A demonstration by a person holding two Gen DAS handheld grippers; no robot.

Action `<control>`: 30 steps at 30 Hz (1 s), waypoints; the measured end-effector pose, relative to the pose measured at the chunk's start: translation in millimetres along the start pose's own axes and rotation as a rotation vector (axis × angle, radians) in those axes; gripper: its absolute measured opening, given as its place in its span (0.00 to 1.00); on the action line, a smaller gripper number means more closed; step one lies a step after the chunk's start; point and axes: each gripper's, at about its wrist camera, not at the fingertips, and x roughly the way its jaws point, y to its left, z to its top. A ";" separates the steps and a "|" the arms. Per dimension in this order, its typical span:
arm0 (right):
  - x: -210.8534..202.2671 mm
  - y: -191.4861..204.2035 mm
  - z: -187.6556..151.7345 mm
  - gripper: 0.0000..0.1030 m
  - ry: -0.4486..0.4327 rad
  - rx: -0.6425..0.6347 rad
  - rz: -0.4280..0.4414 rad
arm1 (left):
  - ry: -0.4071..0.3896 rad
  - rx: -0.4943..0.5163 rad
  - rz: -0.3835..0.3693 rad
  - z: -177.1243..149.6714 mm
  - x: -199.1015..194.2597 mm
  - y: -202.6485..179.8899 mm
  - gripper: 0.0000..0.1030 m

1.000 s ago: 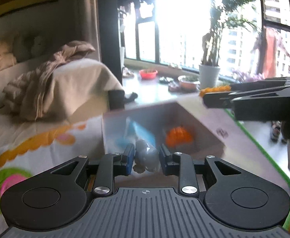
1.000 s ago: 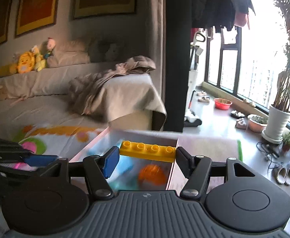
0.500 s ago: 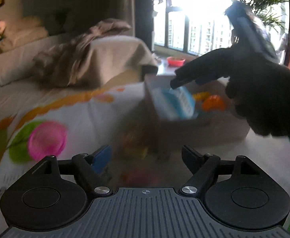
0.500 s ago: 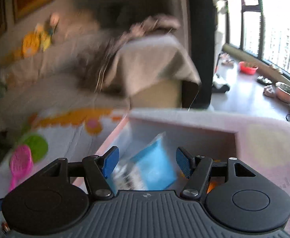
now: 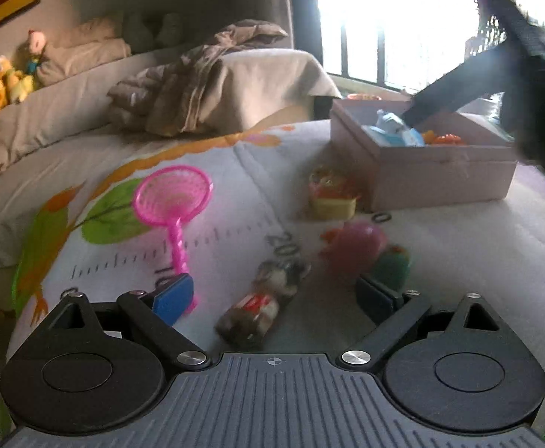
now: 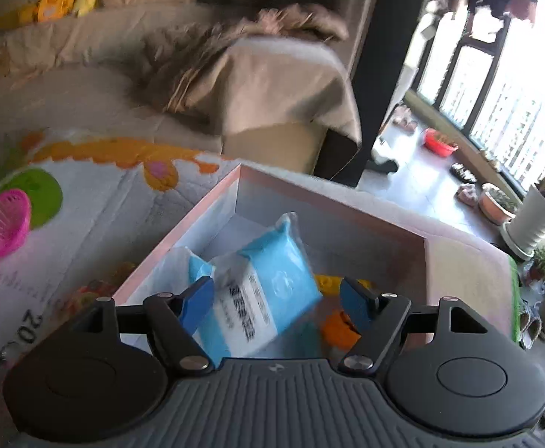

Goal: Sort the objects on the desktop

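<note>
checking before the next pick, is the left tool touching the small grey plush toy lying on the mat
Apart. The left wrist view shows the left tool opening wide, with the grey plush toy lying on the mat between its fingers and clear gaps on both sides.

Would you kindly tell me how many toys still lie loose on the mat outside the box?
5: pink net at left, plush nearest the left gripper, yellow toy against the box, pink toy and green toy beside it. Others may be hidden.

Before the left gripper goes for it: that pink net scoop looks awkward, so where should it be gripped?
Take the pink net scoop by its twisted handle, from above, jaws across it. The handle is narrow and lies flat on the mat; the round head looks too wide.
</note>
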 end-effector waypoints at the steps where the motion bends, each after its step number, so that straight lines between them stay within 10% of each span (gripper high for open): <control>1: -13.3 -0.3 -7.7 0.74 -0.031 0.008 0.009 | 0.002 -0.003 -0.001 -3.0 -0.2 2.7 0.95; 13: -61.6 68.4 -75.1 0.63 0.003 0.047 0.373 | 0.062 0.005 0.014 -16.3 11.0 13.2 0.96; 30: -42.6 66.6 -92.7 0.45 0.088 0.138 0.334 | 0.053 0.000 -0.011 -15.4 10.8 12.1 0.96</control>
